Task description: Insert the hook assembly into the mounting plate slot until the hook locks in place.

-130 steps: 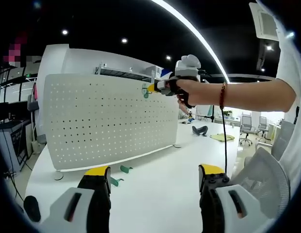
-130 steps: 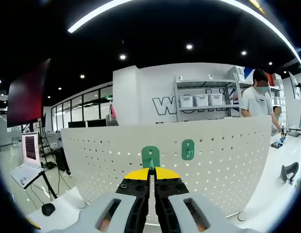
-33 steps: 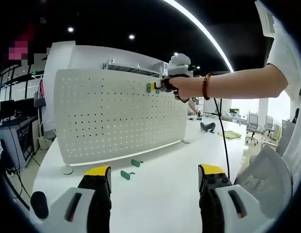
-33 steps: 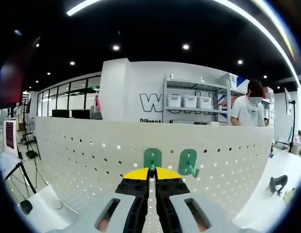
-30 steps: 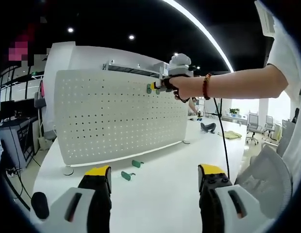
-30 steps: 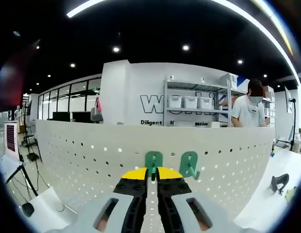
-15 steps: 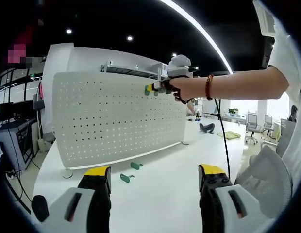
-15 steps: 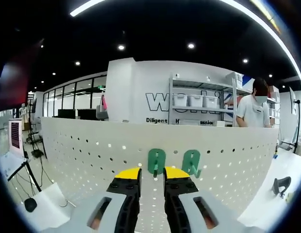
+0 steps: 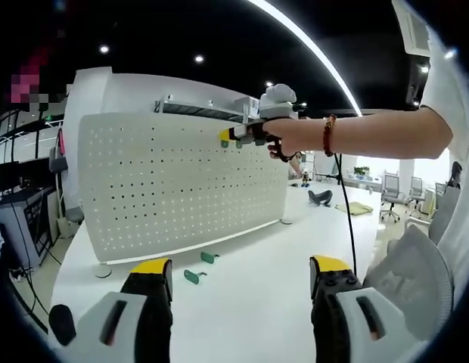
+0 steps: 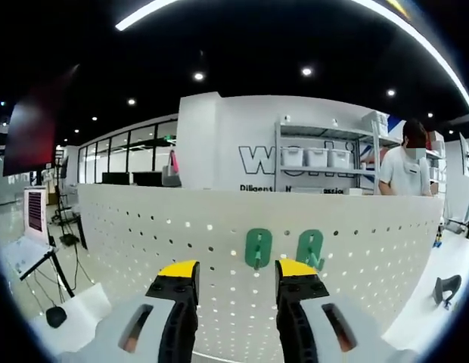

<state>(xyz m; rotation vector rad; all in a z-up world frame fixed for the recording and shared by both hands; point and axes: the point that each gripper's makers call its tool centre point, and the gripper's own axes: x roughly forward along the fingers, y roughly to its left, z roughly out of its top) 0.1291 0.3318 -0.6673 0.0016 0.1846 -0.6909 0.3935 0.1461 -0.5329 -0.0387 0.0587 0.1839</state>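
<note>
A white pegboard mounting plate (image 9: 174, 189) stands upright on the white table (image 9: 250, 302). In the right gripper view two green hooks (image 10: 258, 249) (image 10: 310, 249) hang side by side on the pegboard (image 10: 144, 234) near its top edge. My right gripper (image 10: 237, 270) stands open just in front of the left hook, with nothing between its jaws. In the left gripper view a hand holds that right gripper (image 9: 226, 136) up against the board's top. Two more green hooks (image 9: 209, 258) (image 9: 192, 276) lie on the table at the board's foot. My left gripper (image 9: 240, 266) hovers open and empty above the table.
A person in white (image 10: 407, 170) stands behind the board by shelves with bins (image 10: 310, 157). A dark curved object (image 9: 319, 197) lies far right on the table, a black oval (image 9: 60, 324) near left. A mesh office chair (image 9: 416, 272) is close on the right.
My right gripper was shut on the left green hook; now its jaws have spread apart and let go, and the hook stays hanging on the pegboard. The left gripper has hardly moved.
</note>
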